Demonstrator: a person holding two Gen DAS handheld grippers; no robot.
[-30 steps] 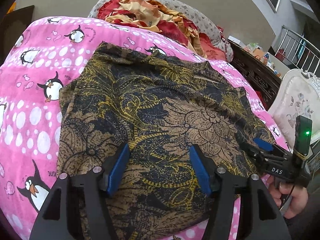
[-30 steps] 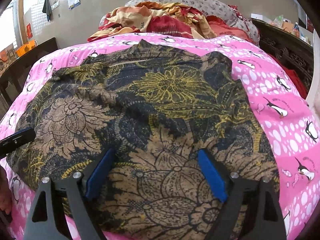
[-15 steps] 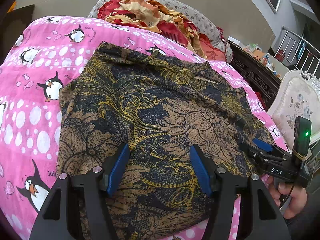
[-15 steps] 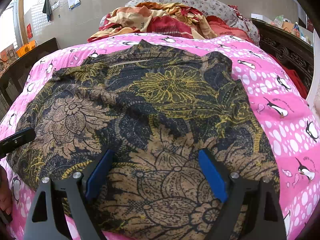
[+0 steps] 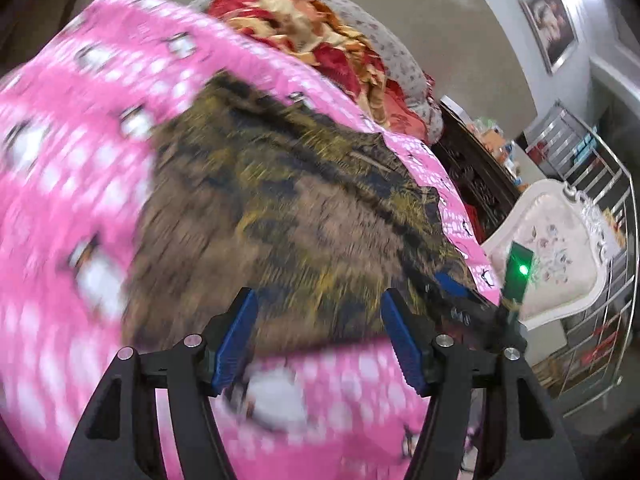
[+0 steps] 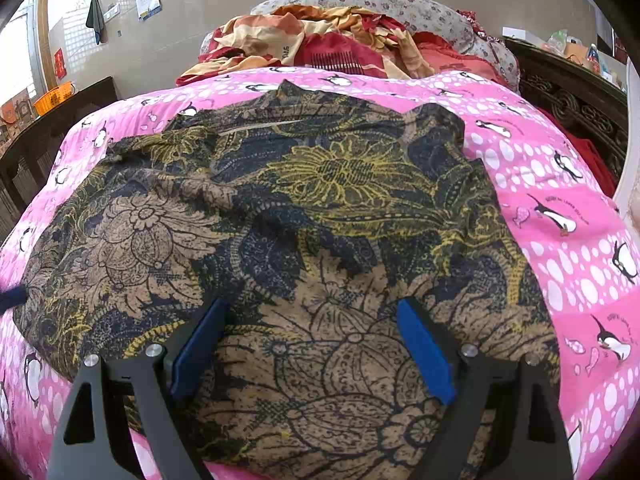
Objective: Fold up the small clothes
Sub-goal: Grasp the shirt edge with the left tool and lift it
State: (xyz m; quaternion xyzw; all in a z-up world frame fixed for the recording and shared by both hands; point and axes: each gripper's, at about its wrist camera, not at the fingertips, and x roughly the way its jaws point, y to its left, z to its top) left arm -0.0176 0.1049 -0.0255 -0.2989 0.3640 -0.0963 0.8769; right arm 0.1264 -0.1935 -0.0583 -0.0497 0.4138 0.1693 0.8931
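A dark floral garment (image 6: 320,208) in black, tan and yellow lies spread flat on the pink penguin blanket (image 6: 560,200). My right gripper (image 6: 312,308) hovers open over its near part, blue pads wide apart with only flat cloth beneath. In the blurred left wrist view the same garment (image 5: 300,208) fills the middle. My left gripper (image 5: 318,300) stands open over its near hem and the blanket edge, nothing between its pads. The right gripper (image 5: 456,292) shows at the garment's right side there. A blue fingertip of the left gripper (image 6: 12,296) just shows at the right view's left edge.
A heap of red and orange bedding (image 6: 320,48) and a flowered pillow (image 6: 380,4) lie at the bed's far end. Dark carved wooden furniture (image 6: 572,100) runs along the right. A white padded chair (image 5: 552,256) and a metal railing (image 5: 600,240) stand beyond the bed's right side.
The left gripper has pulled back toward the garment's near hem and rolled, blurring its view. Its tip has slid nearly out of the right view. The right gripper has stayed put.
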